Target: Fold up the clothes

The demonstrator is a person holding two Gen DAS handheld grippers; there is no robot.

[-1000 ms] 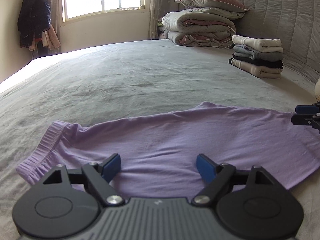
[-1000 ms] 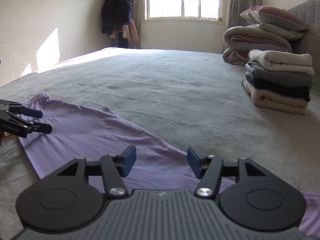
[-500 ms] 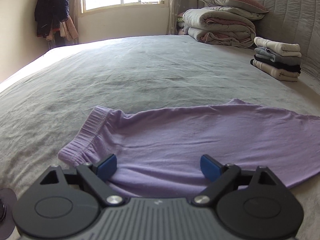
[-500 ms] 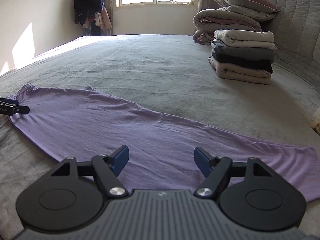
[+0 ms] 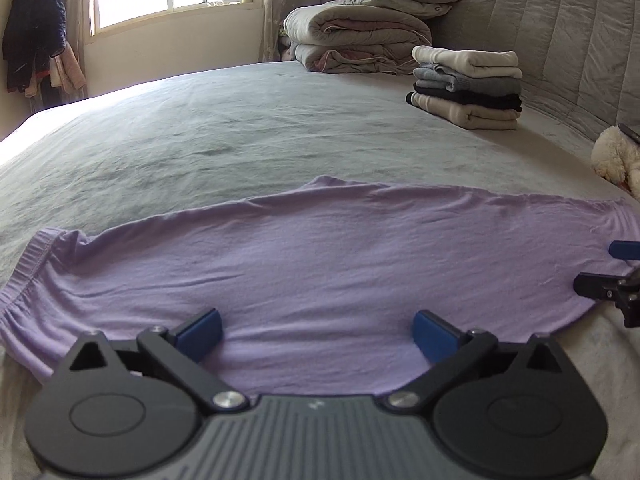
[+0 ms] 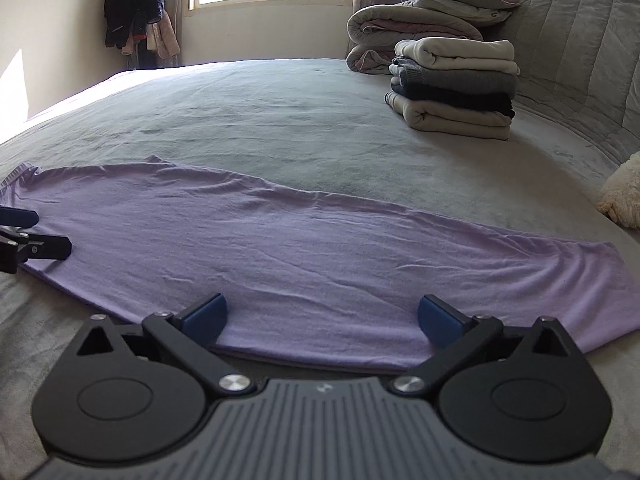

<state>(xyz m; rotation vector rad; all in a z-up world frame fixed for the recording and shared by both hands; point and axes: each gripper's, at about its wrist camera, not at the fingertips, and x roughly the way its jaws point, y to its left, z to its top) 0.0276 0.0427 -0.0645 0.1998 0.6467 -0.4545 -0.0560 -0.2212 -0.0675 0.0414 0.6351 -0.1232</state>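
A lilac pair of trousers (image 5: 320, 256) lies flat in a long strip across the grey bed, folded lengthwise, with its elastic waistband (image 5: 24, 280) at the left end. The same garment (image 6: 304, 248) fills the middle of the right wrist view, leg end at the right. My left gripper (image 5: 318, 334) hovers open over the near edge, left of the middle. My right gripper (image 6: 322, 318) is open over the near edge further right. Each gripper shows at the side of the other's view, the right gripper (image 5: 616, 272) and the left gripper (image 6: 24, 236).
A stack of folded clothes (image 5: 468, 88) stands at the back right by the padded headboard (image 5: 560, 32). Rolled quilts and a pillow (image 5: 360, 28) lie behind it. A cream plush toy (image 5: 616, 160) sits at the right edge. Jackets (image 5: 34, 36) hang beside the window.
Both grippers have shifted sideways along the garment and closer to it; the whole strip now shows in each view. The jaws stayed open and the garment has not moved.
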